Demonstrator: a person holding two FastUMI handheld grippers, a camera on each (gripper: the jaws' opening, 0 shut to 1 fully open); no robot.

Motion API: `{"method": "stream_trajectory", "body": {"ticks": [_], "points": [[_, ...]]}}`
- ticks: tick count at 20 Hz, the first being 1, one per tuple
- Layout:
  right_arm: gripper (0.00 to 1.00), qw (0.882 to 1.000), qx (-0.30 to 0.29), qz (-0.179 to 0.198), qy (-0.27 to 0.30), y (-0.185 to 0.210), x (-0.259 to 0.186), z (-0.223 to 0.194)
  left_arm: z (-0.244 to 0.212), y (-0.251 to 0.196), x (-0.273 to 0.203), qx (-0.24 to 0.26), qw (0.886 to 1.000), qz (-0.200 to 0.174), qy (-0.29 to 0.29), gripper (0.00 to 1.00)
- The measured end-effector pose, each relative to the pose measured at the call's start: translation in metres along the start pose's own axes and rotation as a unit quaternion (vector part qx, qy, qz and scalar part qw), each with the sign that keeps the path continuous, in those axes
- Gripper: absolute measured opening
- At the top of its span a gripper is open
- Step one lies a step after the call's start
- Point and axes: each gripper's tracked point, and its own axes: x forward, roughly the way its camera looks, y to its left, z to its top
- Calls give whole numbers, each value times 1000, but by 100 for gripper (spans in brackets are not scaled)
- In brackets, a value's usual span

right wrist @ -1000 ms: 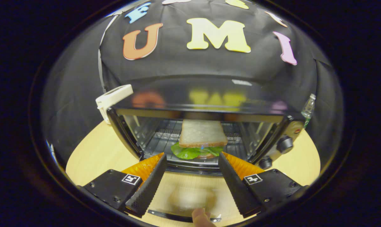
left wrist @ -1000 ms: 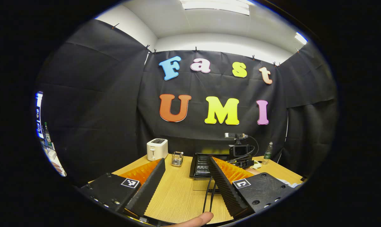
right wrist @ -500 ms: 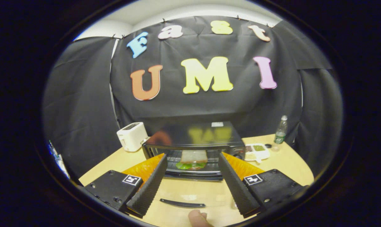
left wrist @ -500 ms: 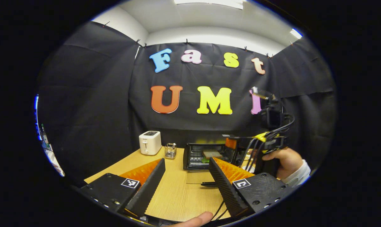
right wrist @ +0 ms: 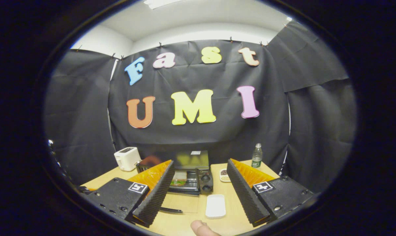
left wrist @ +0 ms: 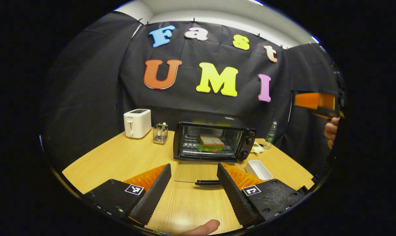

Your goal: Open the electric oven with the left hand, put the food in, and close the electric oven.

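electric oven (left wrist: 213, 141) at the bench's (left wrist: 119, 160) far edge, door (left wrist: 198, 173) down flat | sandwich (left wrist: 211, 143) on its rack, so loading looks done | left gripper (left wrist: 193, 183) fingers spread, empty, facing the door to close it | right gripper (right wrist: 198, 188) spread, empty, drawn clear

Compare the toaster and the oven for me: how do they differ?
The toaster is white and upright with its slot on top; the oven is black, wider and opens at the front. The oven's door lies folded down with a sandwich on its rack; whether the toaster holds anything cannot be told. Both stand on the table by the wall.
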Motion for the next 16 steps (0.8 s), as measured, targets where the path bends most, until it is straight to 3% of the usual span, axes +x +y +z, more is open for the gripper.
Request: {"method": "stream_trajectory", "body": {"ticks": [7,13,14,16], "points": [[96,997,-11,-20,-74,-49,-56,54,-74,-27,54,22,995,-2,96,93],[96,994,-13,-41,-105,-80,-83,65,-112,-55,84,26,987,0,156,93],[100,993,-12,-42,-107,-83,-84,64,-116,-61,88,27,986,-1,163,93],[96,993,-7,-43,-110,-90,-87,61,-123,-67,97,34,984,-1,173,94]]}}
